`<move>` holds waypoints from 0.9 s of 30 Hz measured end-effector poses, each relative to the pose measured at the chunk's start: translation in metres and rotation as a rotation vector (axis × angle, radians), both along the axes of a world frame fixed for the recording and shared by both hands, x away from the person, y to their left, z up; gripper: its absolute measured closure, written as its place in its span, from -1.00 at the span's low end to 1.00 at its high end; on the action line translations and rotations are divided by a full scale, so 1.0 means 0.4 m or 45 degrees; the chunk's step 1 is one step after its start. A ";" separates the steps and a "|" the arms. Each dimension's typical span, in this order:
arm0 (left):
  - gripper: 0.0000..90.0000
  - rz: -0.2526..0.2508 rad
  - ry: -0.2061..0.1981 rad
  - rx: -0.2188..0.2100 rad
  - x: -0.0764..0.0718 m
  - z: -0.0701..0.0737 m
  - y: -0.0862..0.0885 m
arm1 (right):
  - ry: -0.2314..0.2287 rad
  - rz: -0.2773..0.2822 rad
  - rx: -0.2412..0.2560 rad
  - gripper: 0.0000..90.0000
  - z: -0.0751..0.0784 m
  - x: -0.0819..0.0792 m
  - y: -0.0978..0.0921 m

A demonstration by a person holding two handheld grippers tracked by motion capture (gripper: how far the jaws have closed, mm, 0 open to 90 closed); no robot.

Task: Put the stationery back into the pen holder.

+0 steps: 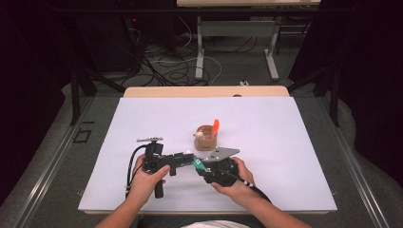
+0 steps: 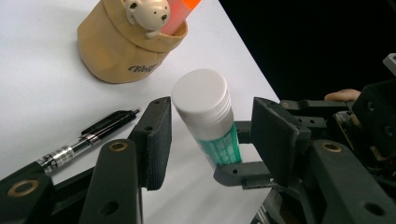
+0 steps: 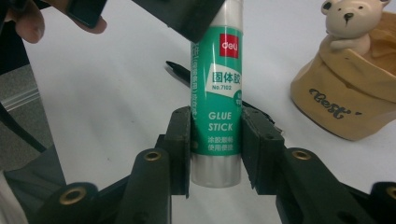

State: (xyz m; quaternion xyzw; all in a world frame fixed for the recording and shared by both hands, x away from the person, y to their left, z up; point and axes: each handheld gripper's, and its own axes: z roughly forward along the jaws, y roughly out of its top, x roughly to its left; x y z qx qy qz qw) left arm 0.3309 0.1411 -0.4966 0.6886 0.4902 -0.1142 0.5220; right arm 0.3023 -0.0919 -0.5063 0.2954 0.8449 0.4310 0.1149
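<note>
My table [image 1: 285,142] has a big white top. 1 tan cup [image 1: 205,138] with a small bear on it stands near the middle. 1 black pen [image 2: 88,137] lies flat close by the cup.

place: a lab or test room set up for recording, not a home.
work surface: a white sheet [image 1: 266,142] laid over a wooden table [image 1: 204,91], the wood showing just beyond the sheet's far edge.
surround of the table: black curtains [image 1: 366,71] hang to its left and right, with dark metal frame struts [image 1: 74,85] beside it.
floor beyond the table: grey carpet with loose cables [image 1: 166,66] lying in tangles.
farther behind the table: the white metal legs of a second desk [image 1: 237,33] stand among those cables.
left of the table: a metal rail [image 1: 52,161] runs along the floor.
</note>
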 end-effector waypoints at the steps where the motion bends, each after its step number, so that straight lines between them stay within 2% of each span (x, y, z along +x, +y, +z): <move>1: 0.10 0.001 0.003 0.001 0.000 -0.001 -0.001 | -0.006 0.003 0.006 0.46 -0.001 -0.001 0.002; 5: 0.12 0.001 0.014 -0.010 0.000 -0.004 -0.004 | -0.007 0.024 0.006 0.46 0.000 -0.007 0.009; 9: 0.13 -0.006 0.012 0.013 0.000 -0.004 -0.005 | -0.015 0.027 0.018 0.46 -0.002 -0.012 0.015; 15: 0.20 -0.003 0.013 0.009 -0.001 -0.005 -0.005 | -0.010 0.033 0.027 0.46 0.000 -0.013 0.017; 19: 0.29 0.004 0.031 -0.005 0.002 -0.008 -0.003 | -0.015 0.030 0.036 0.46 -0.002 -0.012 0.018; 22: 0.31 0.002 0.043 -0.012 0.003 -0.011 0.000 | -0.003 0.034 0.020 0.46 -0.001 -0.013 0.017; 27: 0.33 0.006 0.046 -0.025 0.003 -0.011 0.001 | -0.014 0.031 0.031 0.46 -0.002 -0.013 0.018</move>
